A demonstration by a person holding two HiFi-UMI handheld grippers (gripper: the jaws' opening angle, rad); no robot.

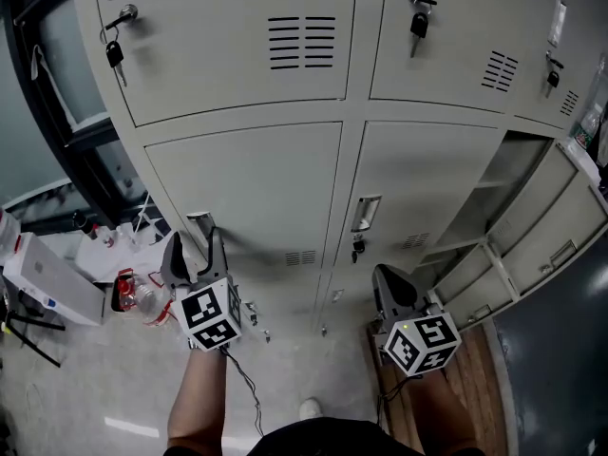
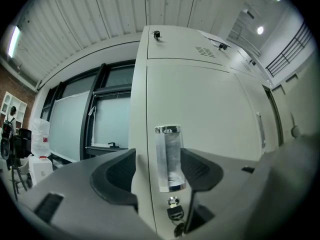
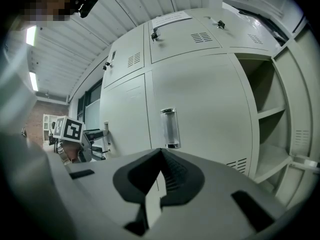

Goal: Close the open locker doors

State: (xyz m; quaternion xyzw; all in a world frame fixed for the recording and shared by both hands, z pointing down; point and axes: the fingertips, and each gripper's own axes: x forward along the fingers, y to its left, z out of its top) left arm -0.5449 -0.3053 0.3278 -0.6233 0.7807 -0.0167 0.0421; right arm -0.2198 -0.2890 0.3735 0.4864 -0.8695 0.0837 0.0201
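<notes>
A bank of pale grey lockers (image 1: pixel 247 179) fills the head view. At the lower right, one locker door (image 1: pixel 532 240) hangs open, baring shelves (image 1: pixel 489 183); the right gripper view shows that open compartment (image 3: pixel 270 114) too. My left gripper (image 1: pixel 197 247) is level at the lower left locker, open, with that door's chrome handle (image 2: pixel 169 156) between its pads (image 2: pixel 202 171), which do not press on it. A key (image 2: pixel 175 214) hangs below the handle. My right gripper (image 1: pixel 388 281) is shut and empty (image 3: pixel 161 156), short of the middle locker's handle (image 3: pixel 169 128).
Floor clutter lies to the left: a white box (image 1: pixel 52 278) and a clear bottle with red parts (image 1: pixel 138 297). Keys hang from the upper locks (image 1: pixel 114 53) (image 1: pixel 418 22). A dark window frame (image 1: pixel 57 112) stands left of the lockers. Wooden flooring (image 1: pixel 465 383) lies under the right gripper.
</notes>
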